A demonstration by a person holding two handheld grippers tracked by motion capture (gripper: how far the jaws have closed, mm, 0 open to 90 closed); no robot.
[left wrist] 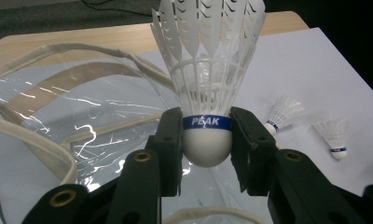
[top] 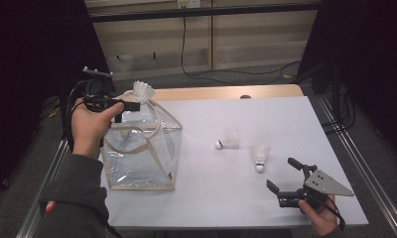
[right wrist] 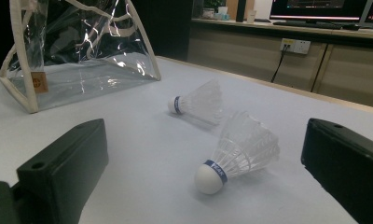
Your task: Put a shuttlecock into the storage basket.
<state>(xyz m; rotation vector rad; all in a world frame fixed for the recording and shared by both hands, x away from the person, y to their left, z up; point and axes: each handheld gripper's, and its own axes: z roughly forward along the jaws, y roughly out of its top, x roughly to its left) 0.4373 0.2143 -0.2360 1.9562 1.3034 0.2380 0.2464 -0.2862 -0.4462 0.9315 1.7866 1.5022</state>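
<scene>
Shuttlecock [left wrist: 207, 93] held at its firm cork by left gripper [left wrist: 206, 140]; feathers judged light, fragile. Right gripper [top: 286, 174] fingers apart, empty.

Left gripper [left wrist: 206, 140] view: held shuttlecock [left wrist: 208, 70] feather tips cut off by top edge; cork base sides hidden behind jaw pads. Clear bag [left wrist: 82, 116] beneath gripper cut off at left and bottom edges. Band lettering on two far shuttlecocks beyond right jaw too small to read.

Right gripper [right wrist: 203, 158] view: bag [right wrist: 82, 56] ahead-left cut by top edge; small tag [right wrist: 37, 82] mark unreadable. Both jaws cropped at bottom.

High view: left gripper [top: 129, 105] partly hidden by left hand [top: 90, 124].
</scene>
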